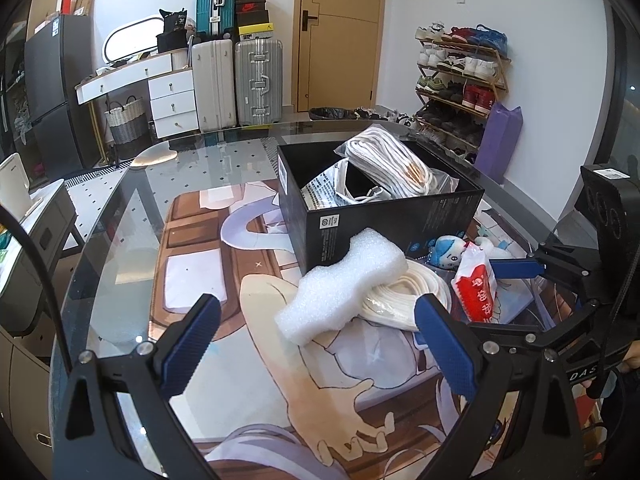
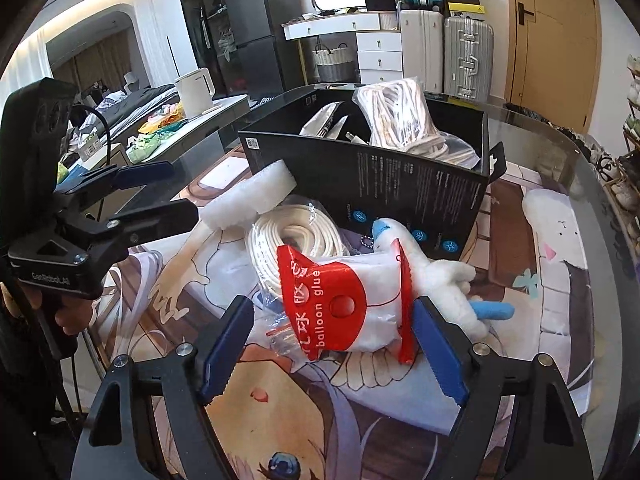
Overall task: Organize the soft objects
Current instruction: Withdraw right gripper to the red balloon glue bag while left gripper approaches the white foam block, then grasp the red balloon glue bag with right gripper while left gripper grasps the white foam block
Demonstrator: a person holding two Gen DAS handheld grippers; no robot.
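Your right gripper (image 2: pixel 334 354) has the red-and-white bag (image 2: pixel 340 304), printed "balloon glue", between its jaws. The right pad touches the bag's red edge; the left stands clear, so no grip is confirmed. Your left gripper (image 1: pixel 316 344) stands wide and empty, with the white foam block (image 1: pixel 340 284) just ahead of its jaws. "GenRobot.AI" reads on its body in the right view. The glass worktop (image 1: pixel 120 208) carries a cartoon-printed mat (image 1: pixel 208 240). Suitcases (image 1: pixel 236 80), a shoe rack (image 1: pixel 460 76) and a door (image 1: pixel 340 32) line the far wall. Beyond both jaws, the black box (image 1: pixel 384 216) holds bagged white cords (image 1: pixel 384 160). A loose cord coil (image 2: pixel 296 240) and plush toy (image 2: pixel 448 276) lie before it.
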